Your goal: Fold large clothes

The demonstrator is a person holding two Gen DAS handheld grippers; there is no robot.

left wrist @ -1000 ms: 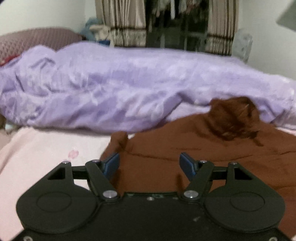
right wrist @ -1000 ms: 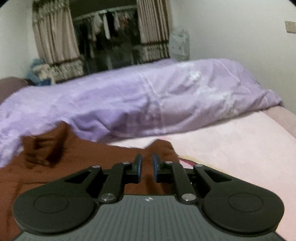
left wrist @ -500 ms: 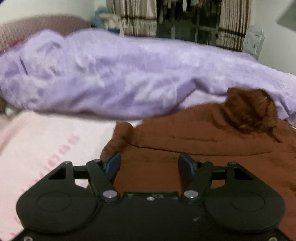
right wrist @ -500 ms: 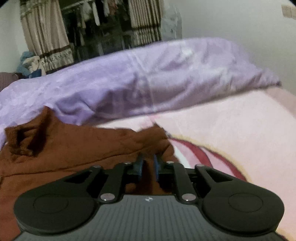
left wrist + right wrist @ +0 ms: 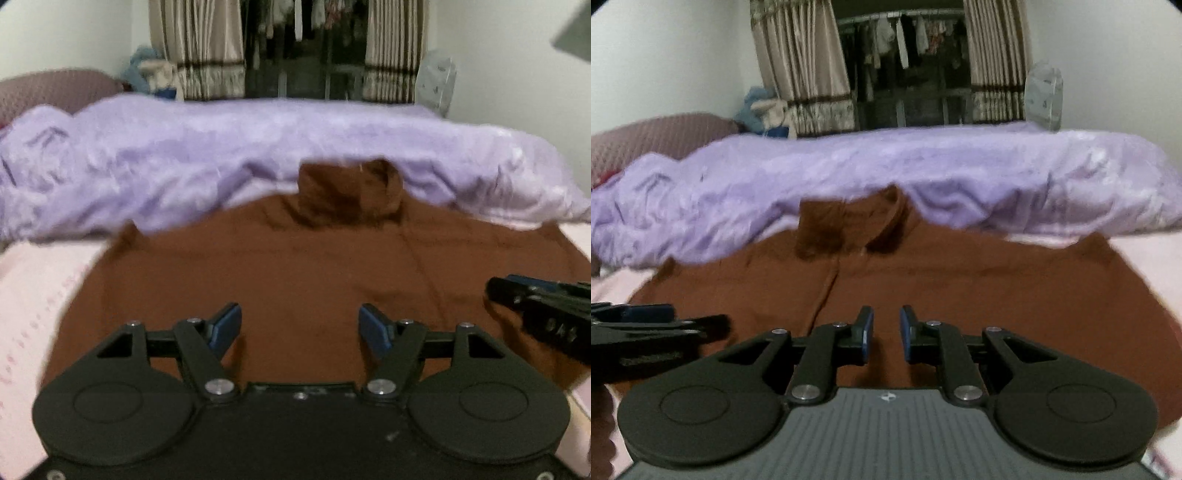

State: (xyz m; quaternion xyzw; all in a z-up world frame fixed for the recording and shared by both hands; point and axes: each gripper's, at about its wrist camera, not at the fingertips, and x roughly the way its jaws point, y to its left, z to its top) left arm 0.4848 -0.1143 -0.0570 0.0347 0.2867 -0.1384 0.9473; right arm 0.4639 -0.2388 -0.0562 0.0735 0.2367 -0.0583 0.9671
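Left wrist view: the left gripper (image 5: 300,326) has its blue pads spread wide, with nothing between them. It hangs over the near part of the brown garment (image 5: 295,266). This garment lies spread on the pink bed sheet (image 5: 33,295), and its collar (image 5: 351,195) is at the far side, touching the purple blanket (image 5: 184,162) that is piled across the bed. At the right edge the right gripper (image 5: 496,290) comes into view, seen from the side, over the right part of the garment.

Right wrist view: the right gripper (image 5: 886,332) has only a narrow gap between its pads, and no cloth is pinched there; the brown garment (image 5: 997,288) shows below it. The left gripper (image 5: 698,315) enters from the left edge. Behind the blanket (image 5: 923,173) are curtains (image 5: 805,74) and hanging clothes (image 5: 908,44).
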